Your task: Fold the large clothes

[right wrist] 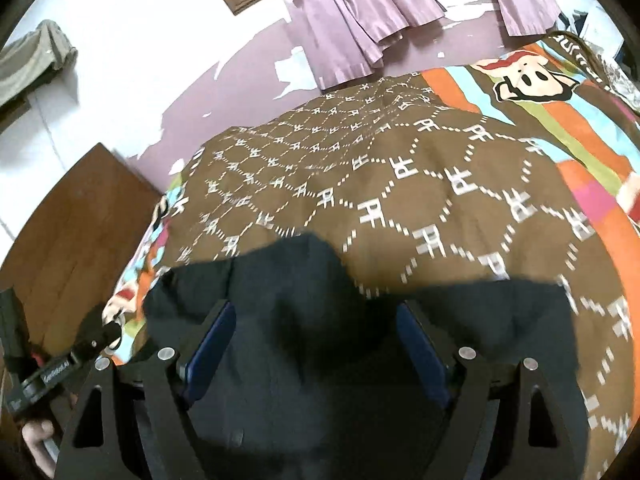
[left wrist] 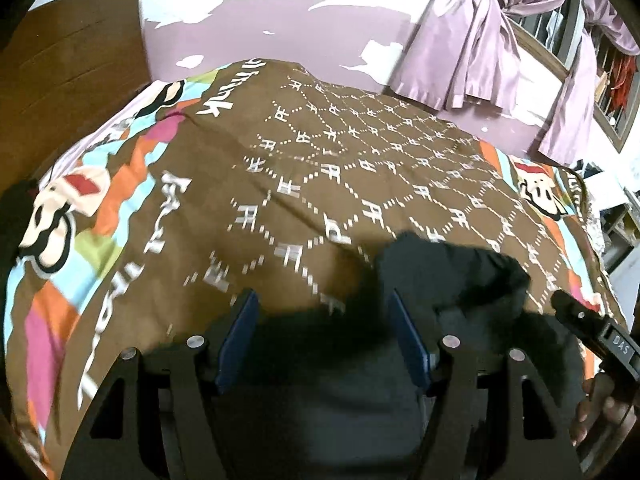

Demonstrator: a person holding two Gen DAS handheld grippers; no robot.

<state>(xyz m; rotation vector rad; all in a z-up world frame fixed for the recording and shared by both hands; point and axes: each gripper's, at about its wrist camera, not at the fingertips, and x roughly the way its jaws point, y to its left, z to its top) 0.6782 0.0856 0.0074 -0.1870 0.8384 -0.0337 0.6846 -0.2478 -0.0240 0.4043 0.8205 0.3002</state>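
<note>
A dark, nearly black garment [left wrist: 448,280] lies on the brown patterned bedspread [left wrist: 320,152] at the near edge of the bed. In the left wrist view my left gripper [left wrist: 322,316] is open, its blue pads wide apart above the garment's edge, nothing between them. The right gripper's body [left wrist: 592,328] shows at the far right, over the same garment. In the right wrist view my right gripper [right wrist: 316,328] is open over the middle of the garment [right wrist: 304,280], which spreads left and right beneath it. The left gripper's body [right wrist: 80,348] shows at the lower left.
The bedspread [right wrist: 400,184] has colourful cartoon borders. A wooden headboard [left wrist: 72,64] stands on the left. Lilac curtains [left wrist: 472,40] hang by a barred window at the back right. A purple and white wall lies behind the bed.
</note>
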